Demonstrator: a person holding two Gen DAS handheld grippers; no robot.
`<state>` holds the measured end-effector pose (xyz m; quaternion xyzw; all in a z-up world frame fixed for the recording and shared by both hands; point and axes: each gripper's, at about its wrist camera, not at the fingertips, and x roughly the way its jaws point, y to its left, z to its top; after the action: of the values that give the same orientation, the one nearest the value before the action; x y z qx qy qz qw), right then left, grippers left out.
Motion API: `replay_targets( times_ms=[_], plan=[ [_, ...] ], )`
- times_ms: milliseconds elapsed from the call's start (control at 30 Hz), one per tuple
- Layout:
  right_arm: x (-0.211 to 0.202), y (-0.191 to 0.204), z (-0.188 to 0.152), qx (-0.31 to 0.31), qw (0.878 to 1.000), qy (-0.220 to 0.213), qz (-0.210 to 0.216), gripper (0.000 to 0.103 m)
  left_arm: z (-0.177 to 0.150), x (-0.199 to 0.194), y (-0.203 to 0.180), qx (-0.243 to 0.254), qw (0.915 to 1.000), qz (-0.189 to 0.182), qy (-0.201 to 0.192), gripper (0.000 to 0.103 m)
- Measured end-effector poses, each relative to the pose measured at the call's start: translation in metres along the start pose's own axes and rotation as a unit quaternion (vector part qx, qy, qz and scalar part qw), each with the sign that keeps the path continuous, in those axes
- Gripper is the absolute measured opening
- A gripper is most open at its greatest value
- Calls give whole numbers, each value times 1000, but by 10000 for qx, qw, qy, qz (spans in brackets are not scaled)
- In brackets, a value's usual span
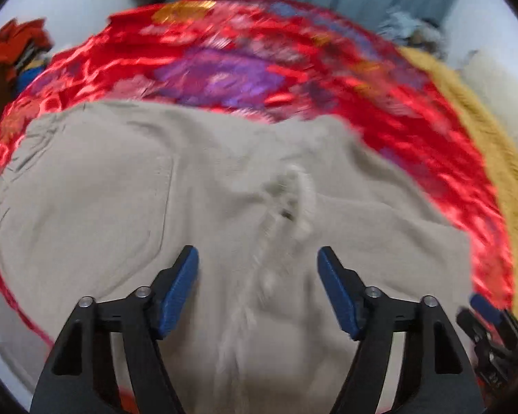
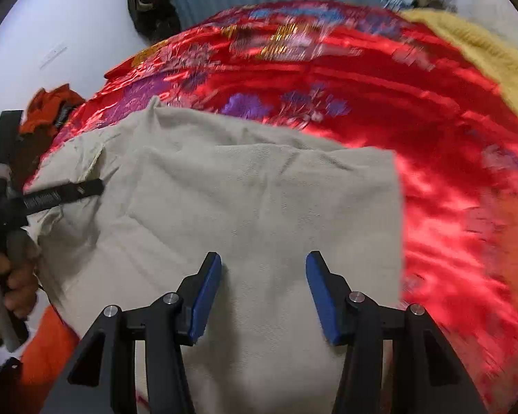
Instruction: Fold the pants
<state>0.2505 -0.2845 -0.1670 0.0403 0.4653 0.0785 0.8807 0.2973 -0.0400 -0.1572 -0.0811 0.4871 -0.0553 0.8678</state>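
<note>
Overhead, both tools (image 1: pixel 257 258) (image 2: pixel 263 264) gape empty; pants (image 2: pixel 259 189) edge borders bare red bedspread (image 2: pixel 449 172).

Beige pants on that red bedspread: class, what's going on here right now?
A person holds a gripper in each hand above beige pants spread on a red floral satin bedspread. The left gripper and the right gripper both have their jaws open, with cloth below them. Nothing is gripped yet.
</note>
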Motion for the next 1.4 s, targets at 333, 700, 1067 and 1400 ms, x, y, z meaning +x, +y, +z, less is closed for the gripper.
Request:
replay_targets(
  times_ms=[333, 700, 1067, 1400],
  plan=[
    [23, 45, -55, -886, 9939, 122, -649, 76, -68, 21, -26, 1271, 9914, 282, 126, 94],
    [29, 43, -56, -768, 9947, 166, -659, 77, -72, 23, -28, 1385, 9897, 323, 185, 97],
    [32, 43, -57, -793, 9943, 184, -693, 77, -73, 24, -29, 1418, 9891, 349, 174, 98],
    [33, 43, -57, -799, 9941, 209, -708, 77, -74, 24, -30, 1417, 9891, 353, 170, 98]
  ],
)
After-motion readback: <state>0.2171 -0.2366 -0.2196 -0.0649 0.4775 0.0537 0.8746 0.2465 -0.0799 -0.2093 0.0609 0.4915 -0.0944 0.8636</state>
